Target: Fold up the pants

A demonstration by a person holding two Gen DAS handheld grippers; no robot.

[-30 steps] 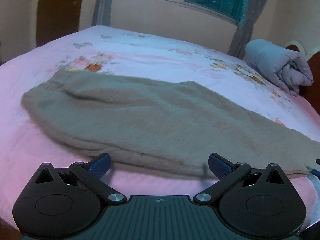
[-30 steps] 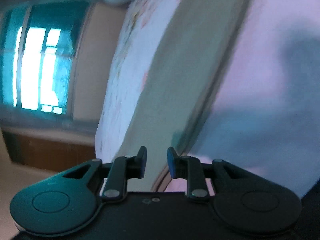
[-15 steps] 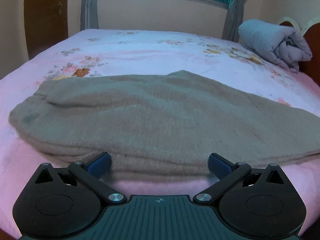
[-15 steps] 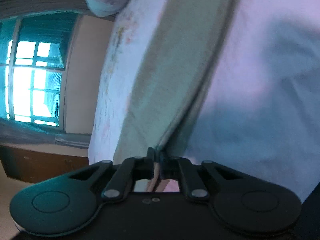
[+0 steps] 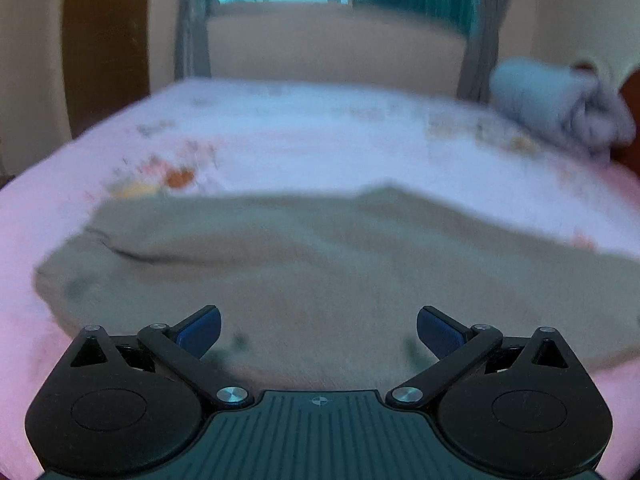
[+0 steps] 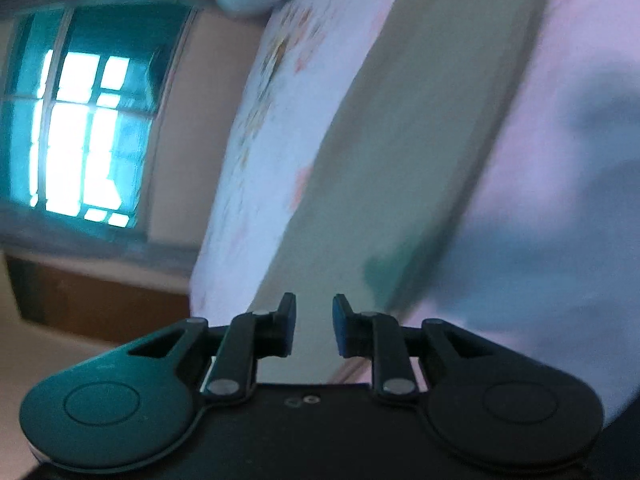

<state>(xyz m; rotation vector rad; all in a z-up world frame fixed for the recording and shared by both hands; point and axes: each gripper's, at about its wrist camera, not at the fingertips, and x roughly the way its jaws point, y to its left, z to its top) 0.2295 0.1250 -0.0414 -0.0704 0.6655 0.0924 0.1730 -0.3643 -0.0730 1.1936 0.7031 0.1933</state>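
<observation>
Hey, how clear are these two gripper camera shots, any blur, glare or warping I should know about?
Left wrist view: motion blur smears the pants and floral bedsheet, while the hand-held gripper stays sharp; fisheye bends the bed's edges. Right wrist view: tilted and blurred, the window blown out white, and a soft shadow on the sheet at right.

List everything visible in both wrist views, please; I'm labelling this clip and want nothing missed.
pants: one, grey-beige, spread flat across the bed
bed sheet: one, pink with floral print, under the pants
rolled quilt: one, pale blue-grey, far right corner of the bed
window: one, bright, behind the bed
curtains: grey, flanking the window
left gripper: black with blue pads, wide open over the pants' near edge
right gripper: black, jaws just reopened, narrowly apart, nothing pinched
</observation>
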